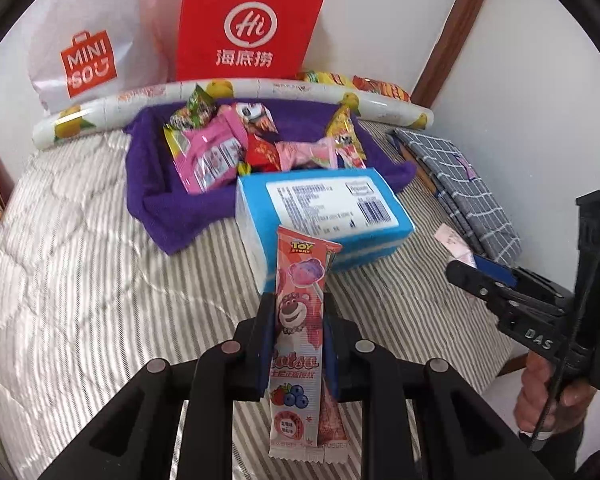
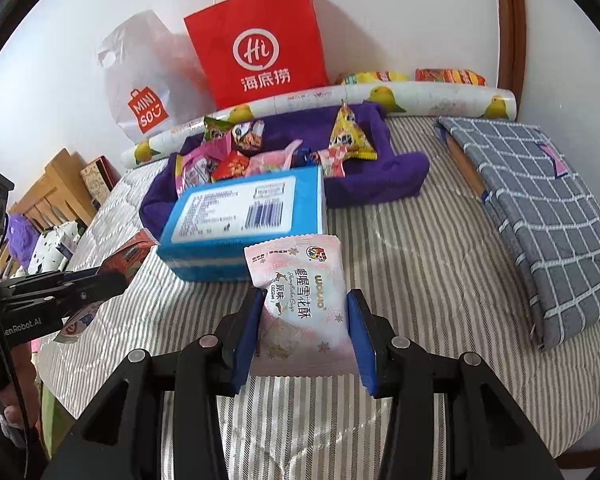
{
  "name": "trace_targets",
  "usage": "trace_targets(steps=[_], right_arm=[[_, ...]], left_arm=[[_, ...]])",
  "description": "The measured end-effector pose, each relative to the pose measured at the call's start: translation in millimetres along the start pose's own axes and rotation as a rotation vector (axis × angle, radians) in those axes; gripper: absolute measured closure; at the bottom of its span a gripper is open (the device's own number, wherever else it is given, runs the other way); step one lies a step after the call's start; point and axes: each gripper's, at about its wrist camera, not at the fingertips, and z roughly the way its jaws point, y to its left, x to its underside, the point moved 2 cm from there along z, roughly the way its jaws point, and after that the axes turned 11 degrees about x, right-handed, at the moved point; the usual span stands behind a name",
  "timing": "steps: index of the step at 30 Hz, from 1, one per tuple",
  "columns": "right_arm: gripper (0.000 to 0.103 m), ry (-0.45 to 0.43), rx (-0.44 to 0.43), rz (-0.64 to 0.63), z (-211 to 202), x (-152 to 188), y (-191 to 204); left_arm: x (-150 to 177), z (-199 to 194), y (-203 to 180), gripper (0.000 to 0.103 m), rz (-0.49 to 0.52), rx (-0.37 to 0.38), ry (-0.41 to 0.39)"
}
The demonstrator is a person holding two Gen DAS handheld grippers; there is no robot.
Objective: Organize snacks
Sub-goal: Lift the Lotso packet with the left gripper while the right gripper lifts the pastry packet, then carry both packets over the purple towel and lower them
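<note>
Our left tongs (image 1: 296,320) are clamped on a Toy Story lollipop packet (image 1: 298,320), our right tongs (image 2: 306,320) on a pink snowflake crisp packet (image 2: 304,304), both above the striped bed (image 2: 420,264). Beyond the blue tissue pack (image 2: 244,216), more snacks (image 1: 228,148) lie on a purple towel (image 1: 172,208) toward the bed's far edge.

- On the red paper bag (image 1: 252,20) you can read "Hi" in a white ring, with 海底捞 beneath it.
- The white plastic bag (image 1: 88,40) carries an orange "MINISO" logo.
- Your pink lollipop wrapper (image 1: 298,320) says "TOY STORY" at the top — lower down, "Patsa".
- The pale pink snack packet (image 2: 304,304) reads "wowo" and 喔喔雪花酥.
- On the right tool (image 1: 536,320) you see "DAS".
</note>
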Motion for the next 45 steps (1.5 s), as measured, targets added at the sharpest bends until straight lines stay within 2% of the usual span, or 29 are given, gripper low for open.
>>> trace_targets(steps=[18, 33, 45], right_arm=[[0.060, -0.051, 0.032, -0.028, -9.2, -42.2, 2.5], [0.060, -0.078, 0.039, -0.046, 5.0, -89.2, 8.3], [0.060, -0.067, 0.057, -0.053, 35.6, -121.7, 8.1]], left_arm=[[-47.9, -12.1, -11.0, 0.083, 0.030, -0.008, -0.059], [-91.4, -14.1, 6.3, 0.083, 0.002, -0.041, -0.095], [-124.9, -2.9, 35.5, 0.083, -0.025, -0.065, -0.111]])
